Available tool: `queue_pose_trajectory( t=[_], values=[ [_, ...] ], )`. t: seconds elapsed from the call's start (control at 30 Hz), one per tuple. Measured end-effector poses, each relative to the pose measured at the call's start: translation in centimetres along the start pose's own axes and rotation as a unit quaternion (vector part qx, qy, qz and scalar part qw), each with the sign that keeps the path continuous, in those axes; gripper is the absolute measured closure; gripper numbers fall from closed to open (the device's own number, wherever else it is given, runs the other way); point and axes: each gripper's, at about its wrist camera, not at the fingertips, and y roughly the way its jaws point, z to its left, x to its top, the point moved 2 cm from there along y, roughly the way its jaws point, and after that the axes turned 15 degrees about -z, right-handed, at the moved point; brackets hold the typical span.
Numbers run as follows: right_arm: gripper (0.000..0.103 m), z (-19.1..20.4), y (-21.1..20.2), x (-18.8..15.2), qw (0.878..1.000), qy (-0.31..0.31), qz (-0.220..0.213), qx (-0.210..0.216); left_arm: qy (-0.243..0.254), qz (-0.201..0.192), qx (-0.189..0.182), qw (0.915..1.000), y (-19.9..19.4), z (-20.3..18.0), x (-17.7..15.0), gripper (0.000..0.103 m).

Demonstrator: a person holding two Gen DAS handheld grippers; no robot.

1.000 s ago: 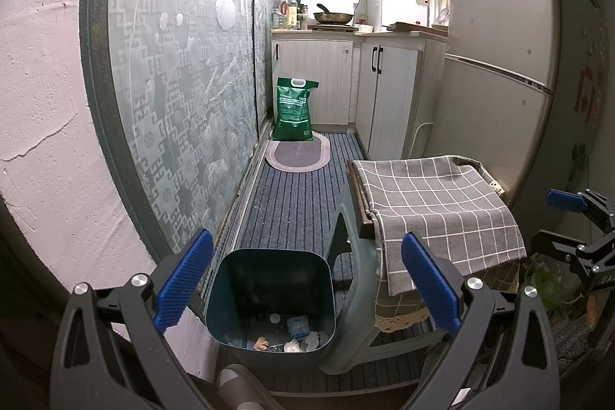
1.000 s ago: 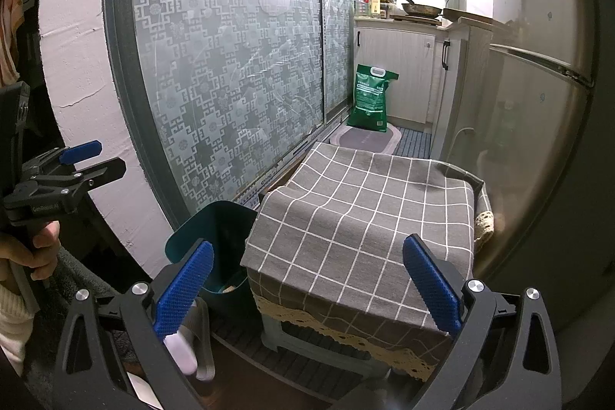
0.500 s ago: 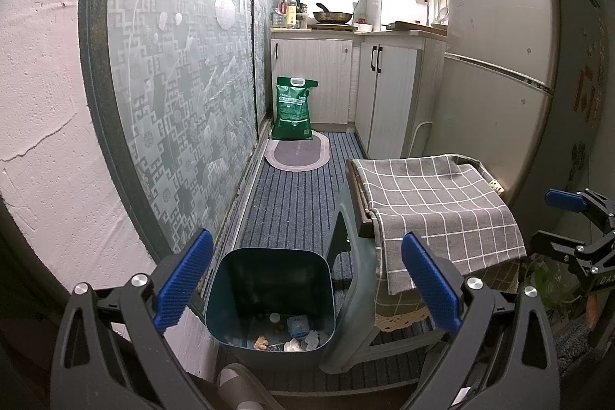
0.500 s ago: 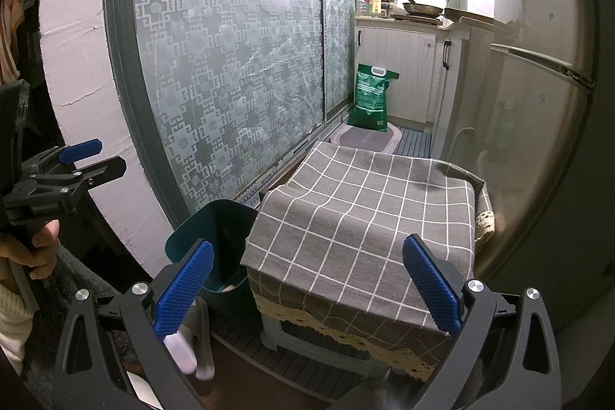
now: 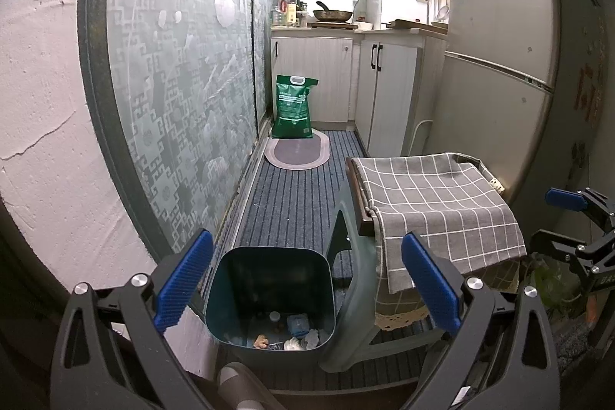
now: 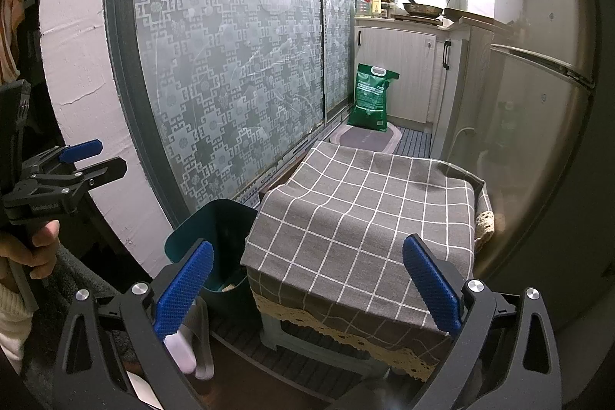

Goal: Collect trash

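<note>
Trash [image 5: 296, 335] inside the bin [image 5: 269, 258] shows only from the left wrist.

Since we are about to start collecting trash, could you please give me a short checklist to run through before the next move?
1. Left gripper open and empty: ok.
2. Right gripper open and empty: ok.
3. Dark teal plastic trash bin upright, mouth uncovered: ok.
4. Room left in bin, only small scraps on its bottom: ok.
5. Loose trash within reach, none seen on grey checked cloth or striped floor mat: cannot tell.
</note>
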Motion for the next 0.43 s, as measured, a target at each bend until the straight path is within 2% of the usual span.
queue_pose_trajectory(
  t=[0.43],
  values=[
    [0.003, 0.04, -0.02, 0.02, 1.0, 0.0, 0.0, 0.0, 0.004, 0.005, -0.001, 1.0, 0.13, -0.22, -0.22, 0.003]
  ],
)
